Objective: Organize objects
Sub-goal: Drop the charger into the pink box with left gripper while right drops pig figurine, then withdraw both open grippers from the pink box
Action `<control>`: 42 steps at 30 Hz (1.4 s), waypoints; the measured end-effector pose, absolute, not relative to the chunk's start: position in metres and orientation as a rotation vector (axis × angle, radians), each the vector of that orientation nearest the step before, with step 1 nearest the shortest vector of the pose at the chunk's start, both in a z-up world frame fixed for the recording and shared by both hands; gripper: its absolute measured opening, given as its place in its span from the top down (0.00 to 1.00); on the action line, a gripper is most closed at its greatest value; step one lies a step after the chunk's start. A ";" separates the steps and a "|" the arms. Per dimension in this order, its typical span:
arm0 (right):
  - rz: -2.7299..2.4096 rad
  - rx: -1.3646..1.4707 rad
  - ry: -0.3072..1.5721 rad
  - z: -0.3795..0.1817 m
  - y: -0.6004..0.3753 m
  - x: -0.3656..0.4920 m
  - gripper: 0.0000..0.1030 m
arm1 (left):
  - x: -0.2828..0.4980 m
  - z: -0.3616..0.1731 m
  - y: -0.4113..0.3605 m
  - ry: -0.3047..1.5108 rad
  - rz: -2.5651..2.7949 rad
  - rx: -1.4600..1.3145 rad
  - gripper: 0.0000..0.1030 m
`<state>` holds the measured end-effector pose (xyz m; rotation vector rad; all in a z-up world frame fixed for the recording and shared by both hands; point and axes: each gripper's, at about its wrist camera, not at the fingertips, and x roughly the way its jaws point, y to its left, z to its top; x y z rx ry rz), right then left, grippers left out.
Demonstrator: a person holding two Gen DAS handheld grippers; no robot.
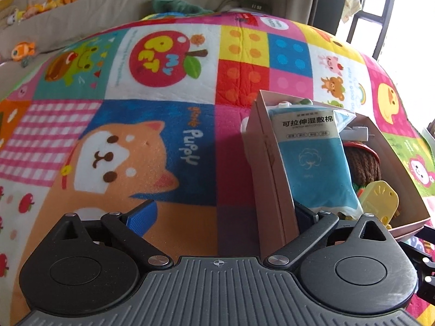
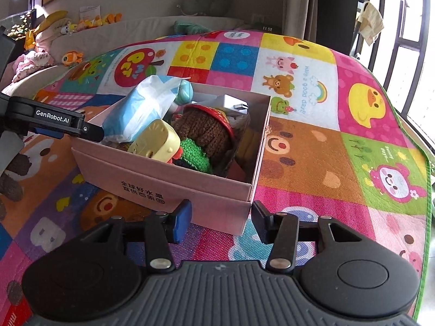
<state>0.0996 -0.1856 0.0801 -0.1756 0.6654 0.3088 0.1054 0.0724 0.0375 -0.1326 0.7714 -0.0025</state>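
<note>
A pink cardboard box (image 2: 174, 174) stands on the colourful play mat (image 2: 312, 146), full of things: a blue-white wipes packet (image 2: 141, 106), a brown knitted toy (image 2: 206, 130), a yellow plastic toy (image 2: 155, 141), a green knitted piece (image 2: 193, 152). My left gripper (image 1: 225, 217) is open, straddling the box's left wall (image 1: 272, 168), with the packet (image 1: 315, 157) by its right finger; it also shows in the right wrist view (image 2: 54, 122). My right gripper (image 2: 220, 221) is open and empty, just before the box's near corner.
A beige sofa (image 2: 136, 27) with plush toys (image 2: 95, 20) runs along the far side. A window with dark bars (image 2: 402, 49) is at the right. The mat's green edge (image 2: 428, 190) lies at the right.
</note>
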 end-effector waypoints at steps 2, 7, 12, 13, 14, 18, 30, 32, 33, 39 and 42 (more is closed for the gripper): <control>0.308 -0.175 0.667 0.080 -0.185 0.099 0.53 | 0.105 0.036 0.073 0.766 -0.001 -0.135 0.02; 0.308 -0.169 0.663 0.079 -0.185 0.095 0.52 | 0.105 0.036 0.073 0.758 -0.003 -0.136 0.02; 0.303 -0.160 0.661 0.079 -0.184 0.096 0.50 | 0.104 0.036 0.072 0.752 -0.002 -0.136 0.03; 0.303 -0.161 0.661 0.079 -0.184 0.096 0.50 | 0.104 0.037 0.072 0.750 -0.001 -0.134 0.03; 0.303 -0.162 0.661 0.079 -0.184 0.096 0.50 | 0.104 0.037 0.072 0.748 -0.001 -0.134 0.03; 0.304 -0.142 0.670 0.080 -0.186 0.095 0.48 | 0.102 0.038 0.071 0.743 -0.007 -0.139 0.03; 0.258 -0.103 0.653 0.095 -0.200 0.055 0.21 | 0.050 0.073 0.053 0.635 -0.062 -0.086 0.03; 0.241 -0.081 0.674 0.094 -0.204 0.047 0.16 | 0.031 0.074 0.047 0.623 -0.080 -0.088 0.03; 0.230 -0.065 0.689 0.093 -0.207 0.043 0.13 | 0.022 0.072 0.045 0.623 -0.089 -0.096 0.03; 0.180 -0.027 0.797 0.068 -0.210 0.028 0.00 | -0.021 0.025 0.014 0.711 -0.151 -0.123 0.03; 0.125 -0.051 0.835 0.053 -0.206 0.033 0.00 | -0.020 0.011 0.001 0.709 -0.141 -0.080 0.03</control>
